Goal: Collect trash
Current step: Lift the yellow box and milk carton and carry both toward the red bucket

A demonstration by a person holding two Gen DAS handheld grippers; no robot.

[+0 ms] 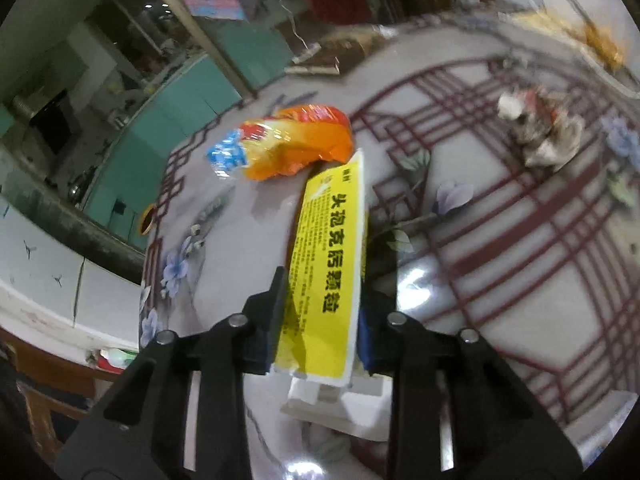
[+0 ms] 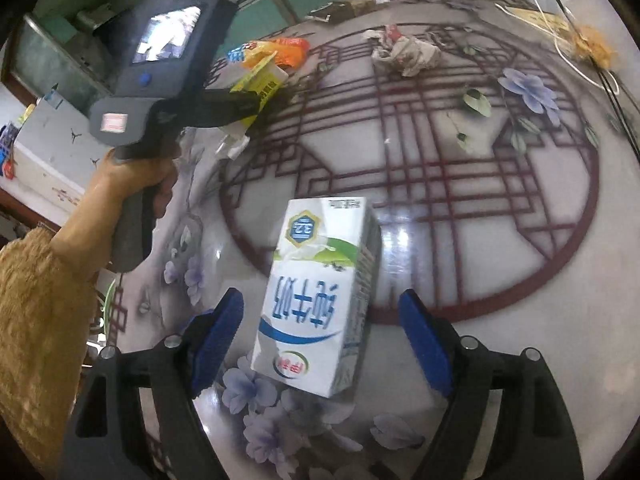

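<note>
Milk carton (image 2: 320, 300) lies lengthwise between my right gripper's (image 2: 320, 332) open jaws (untouched); my left gripper (image 1: 320, 312) already pinches the yellow box (image 1: 328, 248).

Bare table (image 2: 500, 240) lies right of the milk carton (image 2: 320, 300); crumpled paper (image 2: 404, 52) sits far back.

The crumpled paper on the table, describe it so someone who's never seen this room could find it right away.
Start at the round table with the dark red lattice circle printed on its top. At the far edge of that circle, right of the orange snack wrapper, lies the crumpled paper. Unlike the glossy wrapper and the boxy milk carton, it is a loose, whitish wad with a red patch.
</note>
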